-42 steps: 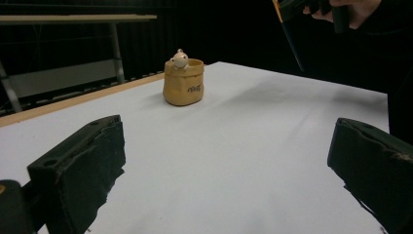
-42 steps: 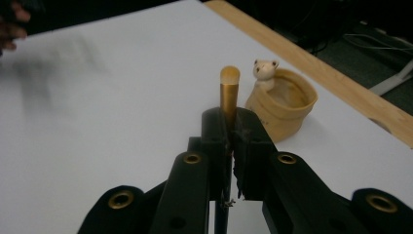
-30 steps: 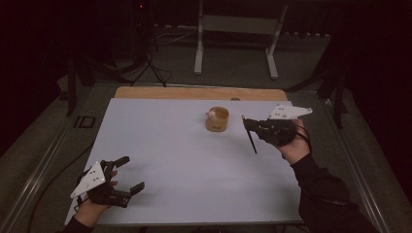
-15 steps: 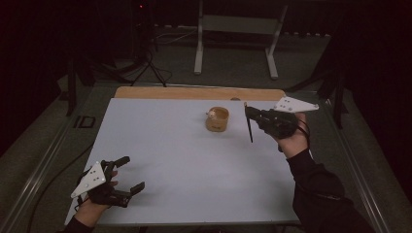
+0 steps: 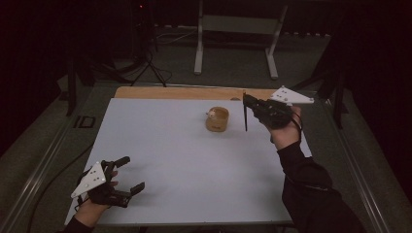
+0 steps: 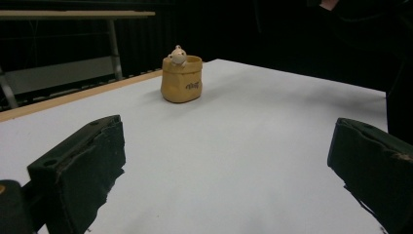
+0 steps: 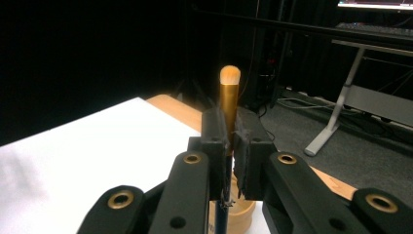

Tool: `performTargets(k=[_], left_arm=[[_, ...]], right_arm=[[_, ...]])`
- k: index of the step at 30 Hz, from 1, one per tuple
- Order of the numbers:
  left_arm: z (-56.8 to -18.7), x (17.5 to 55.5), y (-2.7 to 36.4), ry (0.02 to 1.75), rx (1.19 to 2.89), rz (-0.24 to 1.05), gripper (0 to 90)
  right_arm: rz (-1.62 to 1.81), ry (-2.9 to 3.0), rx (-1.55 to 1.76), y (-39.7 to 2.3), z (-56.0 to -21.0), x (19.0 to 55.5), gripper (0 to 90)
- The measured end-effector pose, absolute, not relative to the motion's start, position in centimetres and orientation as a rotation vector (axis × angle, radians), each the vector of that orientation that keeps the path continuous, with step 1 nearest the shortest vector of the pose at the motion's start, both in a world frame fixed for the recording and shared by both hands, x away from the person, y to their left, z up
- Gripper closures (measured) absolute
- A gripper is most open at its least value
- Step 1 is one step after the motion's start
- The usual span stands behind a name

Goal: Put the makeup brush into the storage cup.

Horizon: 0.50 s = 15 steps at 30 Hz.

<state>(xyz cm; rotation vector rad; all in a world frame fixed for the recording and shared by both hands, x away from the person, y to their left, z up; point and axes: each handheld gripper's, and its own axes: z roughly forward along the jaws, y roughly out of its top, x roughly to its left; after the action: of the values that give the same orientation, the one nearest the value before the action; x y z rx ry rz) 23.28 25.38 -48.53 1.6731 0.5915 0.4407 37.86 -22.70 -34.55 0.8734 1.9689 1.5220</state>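
Note:
A small tan pot (image 5: 217, 119) with a tiny pale figure on its rim stands on the white table (image 5: 184, 160), right of centre toward the back. My right gripper (image 5: 247, 101) hovers just to the pot's right, shut on a thin brush (image 5: 245, 119) whose dark handle hangs straight down. In the right gripper view the brush (image 7: 229, 90) rises between the jaws, gold ferrule and pale tuft on top, with the pot (image 7: 242, 213) below. My left gripper (image 5: 133, 173) rests open at the near left corner. Its view shows the pot (image 6: 181, 78) far ahead between the wide jaws.
A wooden strip (image 5: 175, 92) runs along the table's far edge. Beyond it stand a metal desk frame (image 5: 238, 43) and a dark tripod (image 5: 145, 63) on the floor. A person's black sleeve (image 5: 311, 194) crosses the table's right side.
My right gripper has lifted and shifted toward the back, closer to the pot. The brush has swung from a slant to vertical. The left gripper has stayed put.

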Motion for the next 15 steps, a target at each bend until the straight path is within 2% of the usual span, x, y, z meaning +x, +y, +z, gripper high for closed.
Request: performTargets(k=[15], left_arm=[[-48.6, 23.3, 25.3, 0.588, 1.676, 0.436, 1.6]], right_arm=[[1.539, 1.94, 0.859, -22.1, -34.5, 40.2, 83.8]])
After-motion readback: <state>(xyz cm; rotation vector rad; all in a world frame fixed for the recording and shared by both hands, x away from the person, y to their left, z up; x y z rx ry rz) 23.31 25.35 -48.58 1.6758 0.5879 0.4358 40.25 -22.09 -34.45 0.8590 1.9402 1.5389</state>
